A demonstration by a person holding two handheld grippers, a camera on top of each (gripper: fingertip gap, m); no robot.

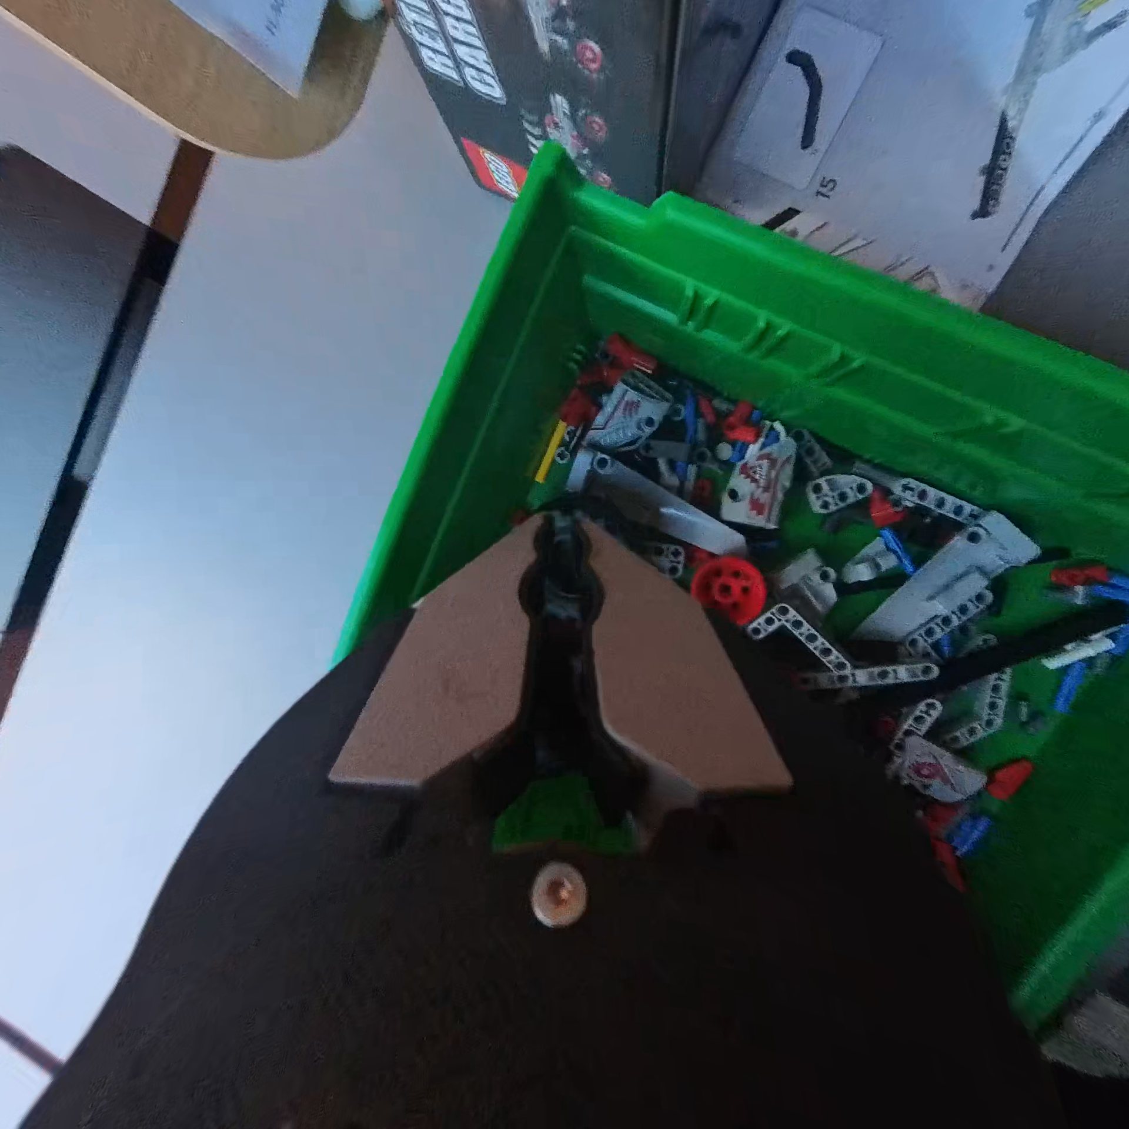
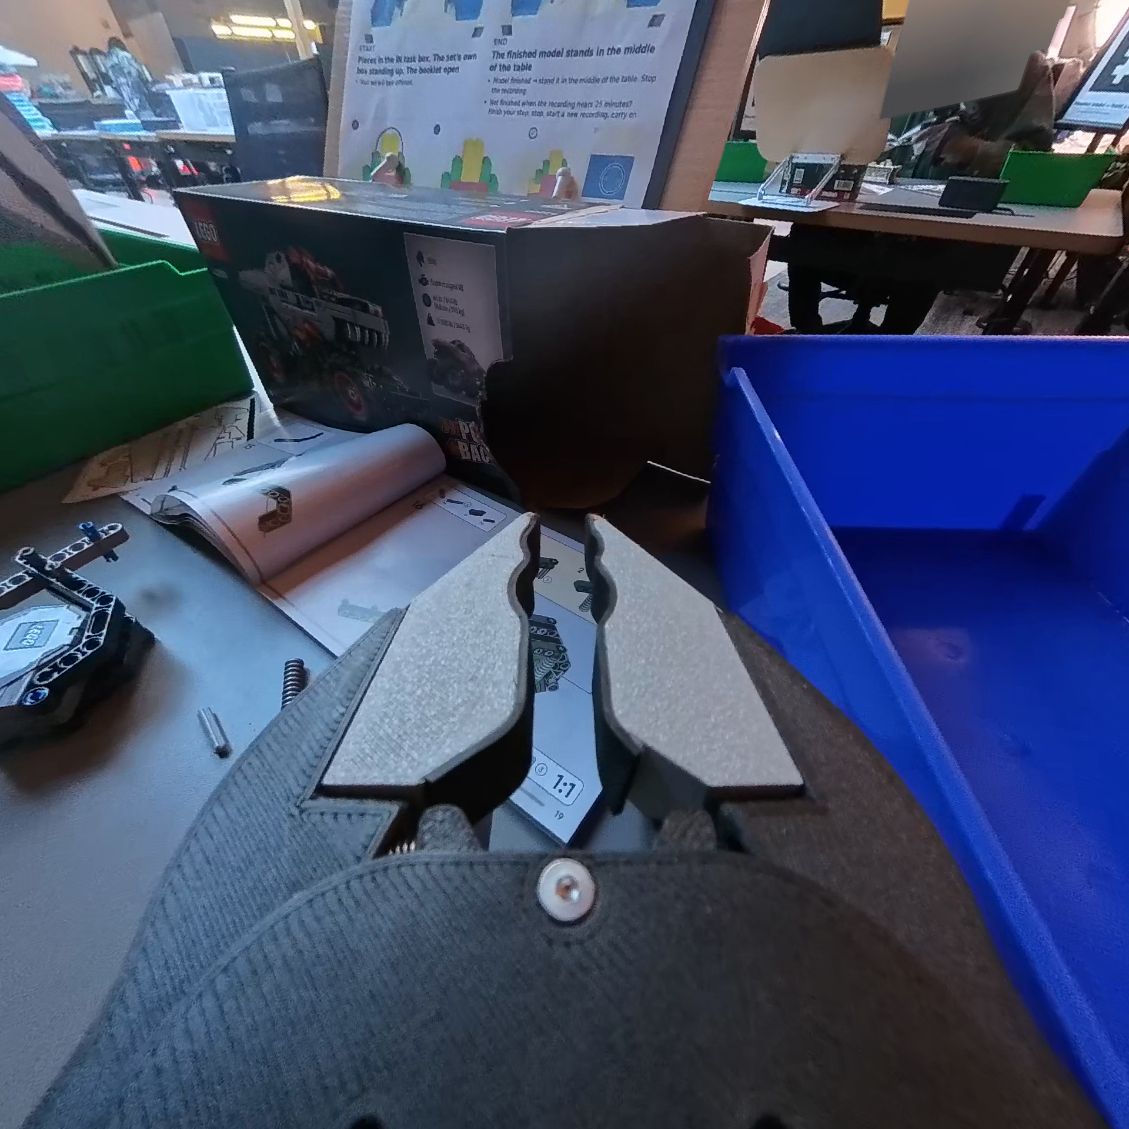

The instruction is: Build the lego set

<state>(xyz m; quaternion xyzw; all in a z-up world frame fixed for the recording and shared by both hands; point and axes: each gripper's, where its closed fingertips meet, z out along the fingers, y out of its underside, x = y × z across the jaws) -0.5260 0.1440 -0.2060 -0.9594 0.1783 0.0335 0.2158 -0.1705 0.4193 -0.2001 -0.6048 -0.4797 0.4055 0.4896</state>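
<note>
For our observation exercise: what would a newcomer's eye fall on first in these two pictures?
In the left wrist view, the green bin heaped with grey, red and blue pieces, under the shut left claw. In the right wrist view, the blue bin on the right, and the set's black box standing behind the open booklet.

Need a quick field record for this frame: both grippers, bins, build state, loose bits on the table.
left gripper: shut on a small black piece, above the green bin's corner
green bin: holds mixed loose pieces, among them a red wheel hub
right gripper: open, empty, above the open booklet
blue bin: empty as far as visible
partial build: black frame on the table, left of the right gripper
loose parts: spring, grey pin
set box: standing behind the booklet
</note>
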